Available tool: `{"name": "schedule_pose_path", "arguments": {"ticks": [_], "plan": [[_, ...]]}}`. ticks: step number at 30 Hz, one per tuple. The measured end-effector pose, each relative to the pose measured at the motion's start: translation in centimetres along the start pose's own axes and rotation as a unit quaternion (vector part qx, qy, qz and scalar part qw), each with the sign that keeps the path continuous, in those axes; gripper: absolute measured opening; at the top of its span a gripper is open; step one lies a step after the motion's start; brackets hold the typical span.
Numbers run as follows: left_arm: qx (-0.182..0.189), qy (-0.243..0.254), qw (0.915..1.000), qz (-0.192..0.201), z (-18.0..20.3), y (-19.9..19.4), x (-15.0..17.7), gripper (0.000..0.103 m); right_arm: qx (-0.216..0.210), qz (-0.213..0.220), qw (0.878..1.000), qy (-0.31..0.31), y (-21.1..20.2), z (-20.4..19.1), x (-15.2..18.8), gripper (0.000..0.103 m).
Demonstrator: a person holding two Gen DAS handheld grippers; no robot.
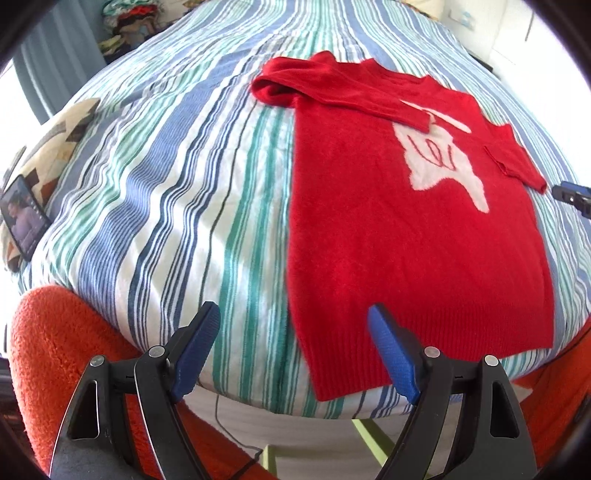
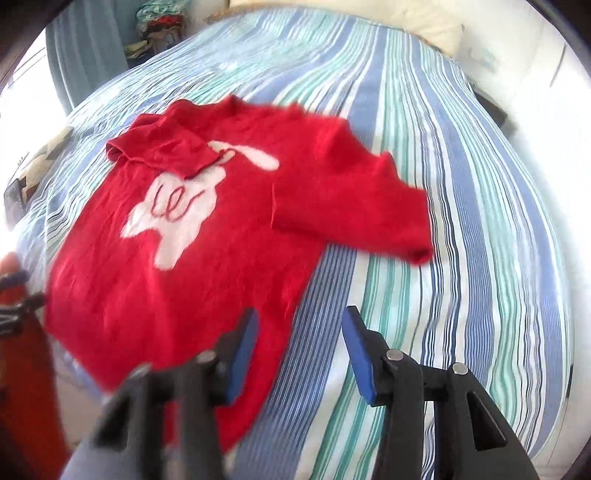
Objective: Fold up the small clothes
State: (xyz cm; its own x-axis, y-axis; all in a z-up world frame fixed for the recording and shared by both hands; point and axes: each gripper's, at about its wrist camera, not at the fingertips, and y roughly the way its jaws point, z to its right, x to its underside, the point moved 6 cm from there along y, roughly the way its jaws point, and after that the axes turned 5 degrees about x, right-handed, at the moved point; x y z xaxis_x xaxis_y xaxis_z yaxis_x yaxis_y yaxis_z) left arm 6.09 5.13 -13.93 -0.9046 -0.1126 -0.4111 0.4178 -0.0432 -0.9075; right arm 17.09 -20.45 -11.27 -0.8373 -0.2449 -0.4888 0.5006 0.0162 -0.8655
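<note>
A red knitted sweater (image 1: 406,240) with a white motif (image 1: 439,162) lies flat, front up, on the striped bedcover (image 1: 166,166). One sleeve (image 1: 332,85) is folded across the chest. The other sleeve (image 2: 351,206) is folded in over the body. My left gripper (image 1: 293,308) hangs open above the hem's left corner with nothing between its blue pads. My right gripper (image 2: 301,314) is open too, above the sweater's right edge near the hem, and it grips nothing. Its tip (image 1: 572,195) shows at the right edge of the left wrist view.
A phone (image 1: 24,218) leans on a patterned cushion (image 1: 62,136) at the bed's left side. Orange fleece fabric (image 1: 55,350) sits near the bed's front edge. A heap of clothes (image 1: 125,22) is at the far back and a cream pillow (image 2: 424,26) at the head.
</note>
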Motion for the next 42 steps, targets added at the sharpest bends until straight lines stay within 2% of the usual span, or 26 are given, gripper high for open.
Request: {"name": "schedule_pose_path", "arguments": {"ticks": [4, 6, 8, 9, 10, 11, 14, 16, 18, 21, 23, 26, 31, 34, 39, 42], "plan": [[-0.015, -0.019, 0.9997, 0.005, -1.4, 0.0, 0.3, 0.084, -0.01, 0.014, 0.997, -0.081, 5.2, -2.7, -5.2, 0.047], [-0.017, -0.028, 0.9995, 0.001, -2.1, 0.2, 0.6, 0.084, -0.011, 0.004, 0.993, -0.115, 8.3, -4.2, -6.5, 0.047], [-0.015, -0.043, 0.999, -0.006, -2.7, 0.5, 0.8, 0.084, 0.0, -0.016, 0.993, -0.119, 11.4, -4.4, -7.0, 0.046], [-0.012, -0.05, 0.9986, -0.008, -3.0, 0.5, 0.8, 0.084, -0.007, -0.018, 0.995, -0.1, 12.1, -3.8, -7.2, 0.027], [-0.01, -0.057, 0.9983, -0.008, -3.3, 0.4, 0.9, 0.084, -0.008, -0.016, 0.997, -0.069, 12.1, -2.6, -7.5, 0.014], [-0.008, -0.062, 0.998, -0.007, -3.5, 0.3, 0.9, 0.084, -0.011, -0.01, 0.999, -0.029, 11.5, -0.8, -7.7, 0.008], [-0.003, -0.07, 0.9975, -0.008, -3.7, 0.4, 0.9, 0.084, -0.005, 0.036, 0.994, 0.103, 7.4, 7.2, -7.4, 0.007], [0.0, -0.069, 0.9975, -0.011, -3.4, 0.6, 0.8, 0.084, 0.016, 0.055, 0.981, 0.183, 4.9, 13.9, -5.8, 0.007], [0.0, -0.064, 0.9979, -0.014, -2.9, 0.8, 0.8, 0.084, 0.042, 0.062, 0.962, 0.262, 3.2, 20.8, -3.0, 0.007], [-0.002, -0.047, 0.9987, -0.02, -2.0, 1.1, 0.8, 0.084, 0.058, 0.041, 0.936, 0.346, 3.1, 27.9, 1.7, 0.007], [-0.005, -0.036, 0.9991, -0.022, -1.4, 1.1, 0.9, 0.084, 0.047, 0.031, 0.922, 0.382, 3.9, 29.9, 4.6, 0.007], [-0.01, -0.024, 0.9994, -0.023, -1.0, 0.9, 1.1, 0.084, 0.027, 0.023, 0.9, 0.434, 5.1, 30.9, 7.7, 0.007], [-0.015, -0.029, 0.9992, -0.023, -1.6, 0.8, 1.5, 0.084, 0.05, 0.032, 0.873, 0.485, 5.5, 32.2, 10.0, 0.006], [-0.013, -0.036, 0.9989, -0.028, -1.8, 1.1, 1.5, 0.084, 0.067, 0.018, 0.873, 0.482, 5.9, 32.5, 10.2, 0.006], [-0.015, -0.028, 0.9992, -0.026, -1.7, 0.9, 1.5, 0.084, 0.125, -0.057, 0.895, 0.424, 8.8, 31.8, 10.7, 0.005], [-0.021, -0.024, 0.9993, -0.02, -2.1, 0.4, 1.2, 0.084, 0.152, -0.074, 0.9, 0.401, 10.1, 31.1, 10.9, 0.005]]}}
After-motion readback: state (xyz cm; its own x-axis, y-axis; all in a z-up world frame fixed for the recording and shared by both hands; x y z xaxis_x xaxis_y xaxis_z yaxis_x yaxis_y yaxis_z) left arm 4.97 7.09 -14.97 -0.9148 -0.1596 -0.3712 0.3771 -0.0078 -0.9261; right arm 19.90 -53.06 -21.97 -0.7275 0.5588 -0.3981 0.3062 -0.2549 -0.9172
